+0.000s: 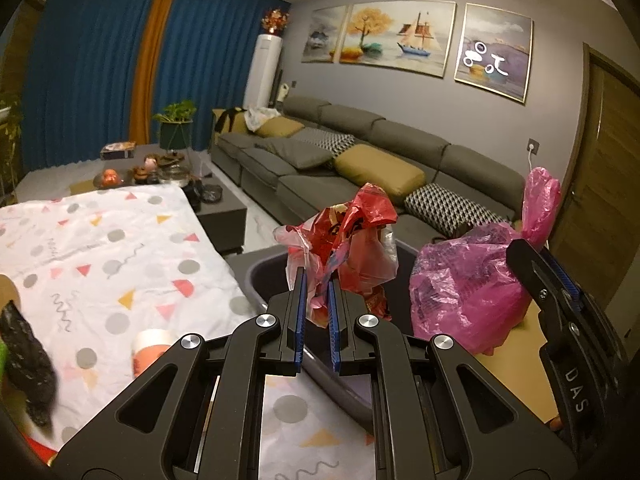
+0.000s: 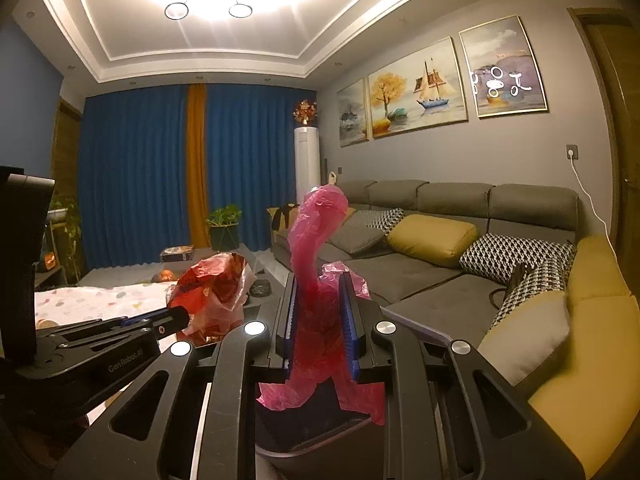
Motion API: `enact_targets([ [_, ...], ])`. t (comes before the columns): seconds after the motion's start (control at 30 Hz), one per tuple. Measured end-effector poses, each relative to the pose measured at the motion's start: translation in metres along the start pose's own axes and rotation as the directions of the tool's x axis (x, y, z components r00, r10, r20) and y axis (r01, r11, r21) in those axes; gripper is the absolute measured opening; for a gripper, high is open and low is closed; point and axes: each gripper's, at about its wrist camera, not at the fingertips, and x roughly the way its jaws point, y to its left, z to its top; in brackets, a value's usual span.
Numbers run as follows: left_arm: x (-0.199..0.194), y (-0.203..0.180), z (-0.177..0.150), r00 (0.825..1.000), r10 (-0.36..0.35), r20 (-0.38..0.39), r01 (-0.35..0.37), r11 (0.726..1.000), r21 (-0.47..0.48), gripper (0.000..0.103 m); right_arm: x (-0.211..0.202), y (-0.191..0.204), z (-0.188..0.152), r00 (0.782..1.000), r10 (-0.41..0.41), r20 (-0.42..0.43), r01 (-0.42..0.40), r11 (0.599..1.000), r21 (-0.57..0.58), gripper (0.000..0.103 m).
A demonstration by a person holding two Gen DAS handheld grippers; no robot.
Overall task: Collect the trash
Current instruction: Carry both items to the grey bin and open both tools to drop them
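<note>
Now left gripper [image 1: 316,280] pinches red bag [image 1: 352,236], right gripper [image 2: 320,312] pinches pink bag [image 2: 316,248]; centre both over bin [image 1: 256,280] before releasing.

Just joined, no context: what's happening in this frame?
A person with two handheld grippers is collecting trash. The left gripper is shut on a red plastic bag, held over the grey bin. The right gripper is shut on a pink plastic bag, also above the bin. Both bags are lifted, not yet dropped. More scraps lie on the patterned tablecloth.
</note>
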Motion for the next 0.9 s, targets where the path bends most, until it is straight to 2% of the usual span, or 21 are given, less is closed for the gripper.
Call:
enact_targets([
  [0.5, 0.030, -0.006, -0.007, 0.997, -0.051, -0.060, 0.051, 0.999, -0.003, 0.011, 0.021, -0.003, -0.004, 0.999, -0.012, -0.041, 0.012, 1.000, 0.011, 0.022],
  [0.6, 0.033, -0.009, -0.009, 0.996, -0.055, -0.068, 0.056, 0.998, 0.011, 0.016, 0.025, -0.006, -0.005, 0.999, -0.010, -0.047, 0.011, 1.000, 0.019, 0.027],
  [0.63, 0.034, -0.008, -0.010, 0.995, -0.063, -0.076, 0.063, 0.998, 0.006, 0.019, 0.026, -0.006, -0.005, 0.999, -0.011, -0.050, 0.012, 1.000, 0.021, 0.031],
  [0.7, 0.035, -0.007, -0.011, 0.995, -0.056, -0.079, 0.057, 0.998, 0.000, 0.035, 0.028, -0.008, -0.005, 0.999, -0.009, -0.052, 0.010, 1.000, 0.024, 0.037],
  [0.73, 0.034, -0.005, -0.012, 0.996, -0.048, -0.072, 0.047, 0.999, -0.009, 0.051, 0.029, -0.009, -0.005, 0.999, -0.009, -0.053, 0.010, 1.000, 0.025, 0.039],
  [0.77, 0.033, -0.002, -0.012, 0.997, -0.044, -0.066, 0.043, 0.999, -0.019, 0.057, 0.029, -0.010, -0.005, 0.998, -0.012, -0.055, 0.013, 1.000, 0.025, 0.039],
  [0.8, 0.031, 0.002, -0.013, 0.997, -0.036, -0.062, 0.034, 0.999, -0.031, 0.059, 0.029, -0.012, -0.005, 0.998, -0.017, -0.058, 0.018, 0.999, 0.026, 0.040],
  [0.9, 0.023, 0.009, -0.013, 0.999, 0.014, -0.045, -0.016, 0.999, -0.046, 0.075, 0.028, -0.016, -0.007, 0.998, -0.026, -0.061, 0.028, 0.999, 0.036, 0.045],
])
